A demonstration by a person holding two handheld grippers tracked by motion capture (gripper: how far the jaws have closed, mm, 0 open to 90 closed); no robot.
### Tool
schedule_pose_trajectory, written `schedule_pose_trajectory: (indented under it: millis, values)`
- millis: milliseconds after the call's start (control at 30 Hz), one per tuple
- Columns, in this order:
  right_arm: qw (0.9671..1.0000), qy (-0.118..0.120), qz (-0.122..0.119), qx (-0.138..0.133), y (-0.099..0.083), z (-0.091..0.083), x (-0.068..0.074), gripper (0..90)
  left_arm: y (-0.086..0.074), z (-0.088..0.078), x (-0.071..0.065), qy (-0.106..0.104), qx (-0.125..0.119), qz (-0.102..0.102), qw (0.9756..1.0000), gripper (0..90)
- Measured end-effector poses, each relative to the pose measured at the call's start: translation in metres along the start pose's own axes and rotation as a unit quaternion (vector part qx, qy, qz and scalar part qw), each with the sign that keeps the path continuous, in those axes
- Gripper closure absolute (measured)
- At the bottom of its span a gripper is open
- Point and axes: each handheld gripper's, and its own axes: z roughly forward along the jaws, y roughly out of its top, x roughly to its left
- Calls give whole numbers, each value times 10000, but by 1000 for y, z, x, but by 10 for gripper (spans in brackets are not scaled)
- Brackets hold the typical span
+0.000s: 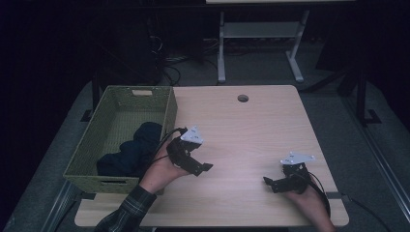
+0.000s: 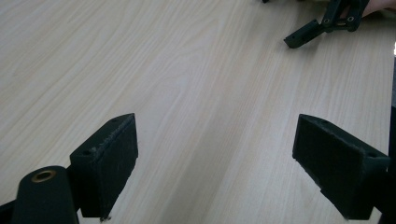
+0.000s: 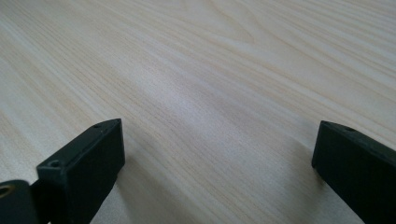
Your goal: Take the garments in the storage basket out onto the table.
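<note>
My left gripper (image 1: 205, 167) hovers low over the light wooden table (image 1: 251, 125) just right of a green woven basket (image 1: 169, 108); its jaws stand wide apart with bare wood between them (image 2: 215, 154). A dark blue cloth (image 1: 133, 150) lies bunched inside the basket. My right gripper (image 1: 267, 182) rests near the table's front right, pointing left, its jaws wide apart over bare wood (image 3: 217, 154). The right gripper (image 2: 327, 23) also appears at the top right of the left gripper view.
A round cable hole (image 1: 242, 98) sits near the table's far edge. Beyond the table stands a white desk frame (image 1: 261, 34) on a dark floor with cables. The basket overhangs the table's left side.
</note>
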Motion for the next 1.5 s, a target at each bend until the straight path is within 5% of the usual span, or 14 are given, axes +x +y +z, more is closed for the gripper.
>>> schedule_pose_trajectory:
  millis: [1500]
  values:
    - [10000,1,8,2,0,0,0,19,-5,-54,26,358,332,-189,9986,140]
